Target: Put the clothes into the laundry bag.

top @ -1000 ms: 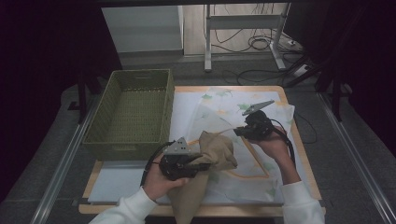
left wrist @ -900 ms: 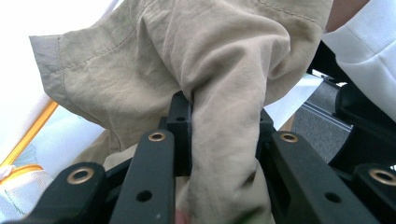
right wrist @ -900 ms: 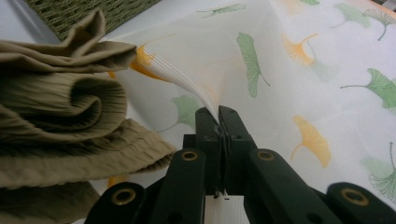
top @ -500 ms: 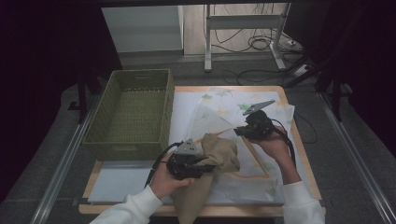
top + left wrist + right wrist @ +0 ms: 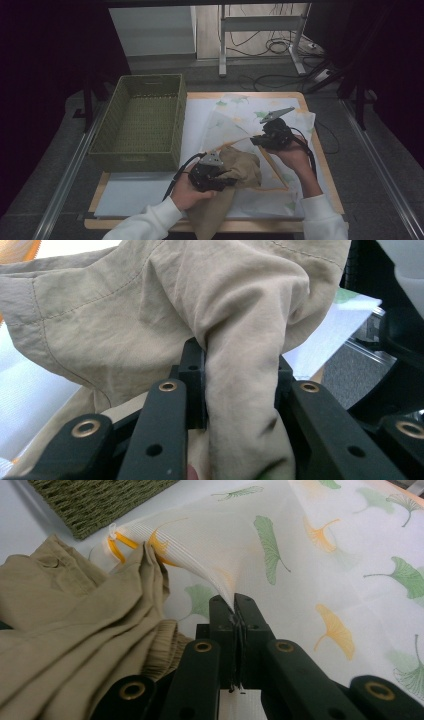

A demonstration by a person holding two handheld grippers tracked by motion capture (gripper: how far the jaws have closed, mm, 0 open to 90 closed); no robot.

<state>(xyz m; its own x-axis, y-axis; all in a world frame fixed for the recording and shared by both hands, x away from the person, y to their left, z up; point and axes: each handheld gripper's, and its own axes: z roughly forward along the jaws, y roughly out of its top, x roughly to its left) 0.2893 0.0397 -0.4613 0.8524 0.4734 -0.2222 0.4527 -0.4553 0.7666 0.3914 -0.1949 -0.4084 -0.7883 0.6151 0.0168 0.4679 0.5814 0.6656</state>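
A khaki garment (image 5: 245, 167) lies bunched at the table's front, one end hanging over the front edge. My left gripper (image 5: 231, 176) is shut on a thick fold of this garment (image 5: 125, 315), the cloth wedged between the jaws of the left gripper (image 5: 235, 360). A white mesh bag (image 5: 235, 125) printed with green and orange leaves lies on the table, its orange-trimmed mouth facing the garment. My right gripper (image 5: 255, 141) is shut on the bag's upper edge and lifts it. In the right gripper view the right gripper (image 5: 236, 602) pinches the bag (image 5: 280, 545) beside the garment (image 5: 60, 630).
A green woven basket (image 5: 145, 120) stands at the table's left, its corner also showing as the basket (image 5: 90, 500) in the right gripper view. A white sheet (image 5: 130, 192) covers the wooden table (image 5: 320, 165). Cables and a metal stand lie on the floor beyond.
My left gripper has carried the khaki garment rightward, closer to the bag's mouth, and slightly lower. The right gripper has kept still, holding the bag's edge up.
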